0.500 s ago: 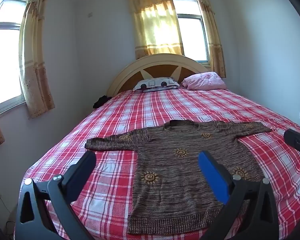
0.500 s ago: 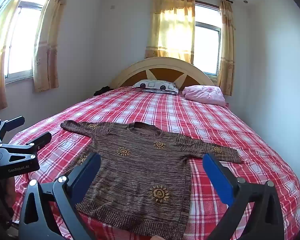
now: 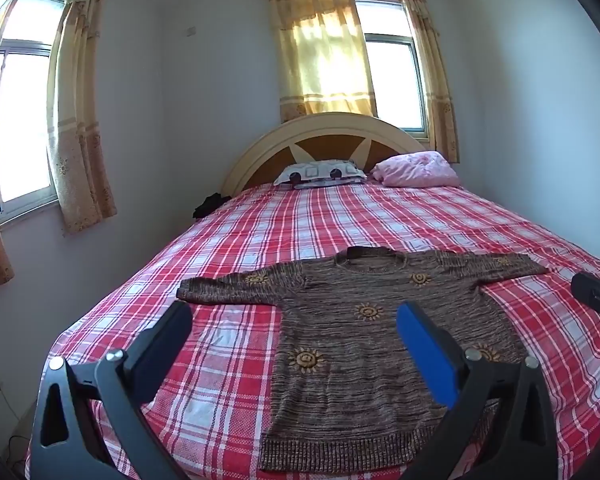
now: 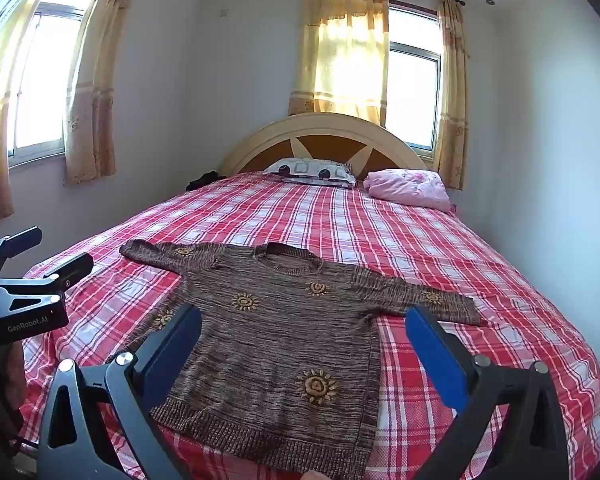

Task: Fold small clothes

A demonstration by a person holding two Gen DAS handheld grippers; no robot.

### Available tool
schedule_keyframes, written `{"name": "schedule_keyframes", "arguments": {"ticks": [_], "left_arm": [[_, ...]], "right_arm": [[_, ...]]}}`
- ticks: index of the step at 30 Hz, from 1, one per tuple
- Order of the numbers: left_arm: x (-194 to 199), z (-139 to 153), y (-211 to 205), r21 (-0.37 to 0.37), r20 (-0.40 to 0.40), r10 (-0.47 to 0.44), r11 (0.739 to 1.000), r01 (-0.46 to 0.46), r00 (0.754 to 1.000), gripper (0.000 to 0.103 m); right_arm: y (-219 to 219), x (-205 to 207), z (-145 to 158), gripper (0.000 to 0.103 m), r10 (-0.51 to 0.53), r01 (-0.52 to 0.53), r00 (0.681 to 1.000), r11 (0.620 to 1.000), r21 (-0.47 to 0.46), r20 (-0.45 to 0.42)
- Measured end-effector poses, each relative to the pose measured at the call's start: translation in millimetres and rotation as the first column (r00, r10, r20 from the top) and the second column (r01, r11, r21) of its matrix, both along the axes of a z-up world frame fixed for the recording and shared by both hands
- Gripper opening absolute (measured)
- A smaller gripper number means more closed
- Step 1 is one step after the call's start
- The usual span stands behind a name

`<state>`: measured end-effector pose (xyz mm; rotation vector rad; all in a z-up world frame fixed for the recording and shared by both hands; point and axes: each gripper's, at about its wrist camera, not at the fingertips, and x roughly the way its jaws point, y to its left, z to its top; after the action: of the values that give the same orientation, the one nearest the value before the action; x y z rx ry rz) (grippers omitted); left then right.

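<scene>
A brown knitted sweater (image 3: 360,332) (image 4: 276,332) with yellow sun motifs lies flat, face up, near the foot of a bed, both sleeves spread sideways and its hem toward me. My left gripper (image 3: 296,320) hovers over the sweater's left half, open, nothing between its fingers. My right gripper (image 4: 304,324) hangs above the right half, open and empty too. Each gripper shows at the edge of the other's view: the right one (image 3: 596,300) and the left one (image 4: 28,280).
The bed has a red and white plaid sheet (image 3: 340,224) (image 4: 380,224). At the head lie a patterned pillow (image 3: 320,172) and a pink bundle (image 3: 416,170), before a rounded headboard (image 4: 324,136). Walls stand close on both sides; curtained windows (image 3: 20,128) behind.
</scene>
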<state>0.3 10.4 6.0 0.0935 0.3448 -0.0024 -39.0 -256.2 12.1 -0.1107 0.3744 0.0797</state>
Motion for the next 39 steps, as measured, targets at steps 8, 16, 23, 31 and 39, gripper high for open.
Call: {"name": "schedule_keyframes", "arguments": {"ticks": [8,16,23,31,39], "left_arm": [[-0.6,3.1,5.4,-0.015,0.009,0.013,1.000,-0.013,1.000,0.103],[0.5,3.0,7.9,-0.019,0.008,0.017,1.000,-0.017,1.000,0.103],[1.8,1.5,12.2,-0.028,0.007,0.027,0.999,-0.027,1.000,0.103],[2.1,1.2,13.4,-0.029,0.006,0.027,0.999,-0.027,1.000,0.103],[1.8,1.5,16.0,-0.030,0.008,0.031,0.999,-0.031,0.999,0.103]], "right_arm": [[0.1,-3.0,1.3,0.102,-0.002,0.002,1.000,1.000,-0.001,0.003],[2.7,-2.1,-0.8,0.102,-0.001,0.001,1.000,1.000,-0.004,-0.002],[2.1,-1.7,-0.7,0.102,0.000,0.000,1.000,1.000,0.000,-0.003],[2.1,-0.8,-1.1,0.102,0.002,-0.002,1.000,1.000,-0.002,-0.007],[2.1,-1.1,-1.3,0.102,0.002,-0.002,1.000,1.000,-0.001,-0.006]]}}
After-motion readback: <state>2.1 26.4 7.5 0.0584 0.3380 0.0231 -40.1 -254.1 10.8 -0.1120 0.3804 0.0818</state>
